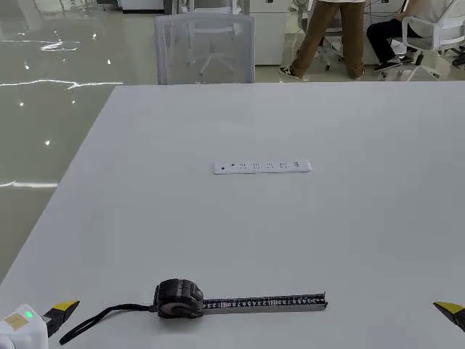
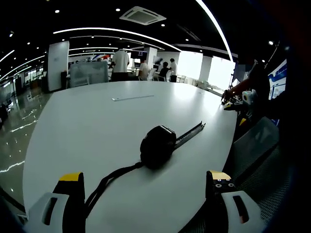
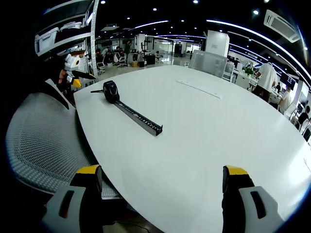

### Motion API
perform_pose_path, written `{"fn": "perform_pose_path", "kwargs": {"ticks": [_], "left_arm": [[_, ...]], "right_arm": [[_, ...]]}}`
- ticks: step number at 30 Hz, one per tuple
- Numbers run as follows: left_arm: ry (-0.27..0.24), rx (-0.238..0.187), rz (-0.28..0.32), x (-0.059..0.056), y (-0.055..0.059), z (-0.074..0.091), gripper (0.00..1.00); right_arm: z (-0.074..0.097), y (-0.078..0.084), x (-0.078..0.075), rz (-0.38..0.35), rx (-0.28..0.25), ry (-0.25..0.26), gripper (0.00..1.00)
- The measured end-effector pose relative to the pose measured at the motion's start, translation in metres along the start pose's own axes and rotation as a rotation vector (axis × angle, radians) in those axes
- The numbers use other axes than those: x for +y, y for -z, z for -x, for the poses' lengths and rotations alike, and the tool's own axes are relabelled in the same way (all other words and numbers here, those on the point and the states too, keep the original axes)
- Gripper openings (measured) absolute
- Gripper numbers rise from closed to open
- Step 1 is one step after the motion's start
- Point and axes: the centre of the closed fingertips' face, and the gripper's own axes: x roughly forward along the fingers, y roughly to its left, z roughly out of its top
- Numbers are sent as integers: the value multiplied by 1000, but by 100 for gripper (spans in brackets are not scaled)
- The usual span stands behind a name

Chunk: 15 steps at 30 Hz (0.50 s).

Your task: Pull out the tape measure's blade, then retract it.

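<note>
On table [image 1: 290,233], tape measure [image 1: 178,299], blade [image 1: 265,303] pointing right

table [image 1: 305,240]: smooth white top, matt, with a faint sheen under the ceiling lights
tape case [image 1: 179,298]: black, looks like rubbery plastic, matt with dull highlights
blade [image 1: 265,302]: thin dark strip with pale printed marks, low sheen
strap [image 1: 102,318]: black cord, matt, cloth-like
power strip [image 1: 261,166]: smooth white plastic
floor [image 1: 51,109]: very glossy, mirrors the lights
chair [image 1: 205,51]: grey see-through mesh back
left gripper [image 2: 146,177]: smooth pale grey plastic, black matt jaws, yellow tips
right gripper [image 3: 163,170]: same grey plastic, black jaws, yellow tips
</note>
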Motion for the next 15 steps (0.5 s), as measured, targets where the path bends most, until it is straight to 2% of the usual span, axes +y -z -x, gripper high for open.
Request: {"fn": "perform_pose_path", "kwargs": {"ticks": [4,10,12,15], "left_arm": [[5,-2,8,1,0,0,100],[5,-11,27,5,0,2,100],[7,-18,39,1,-1,3,100],[12,-22,20,-2,-1,2,100]], "right_arm": [[3,-1,-5,-9,-10,7,100],[4,-4,-4,2,-15,6,100],[5,-4,-3,8,-18,7,100],[9,-3,-4,13,-16,13,100]]}}
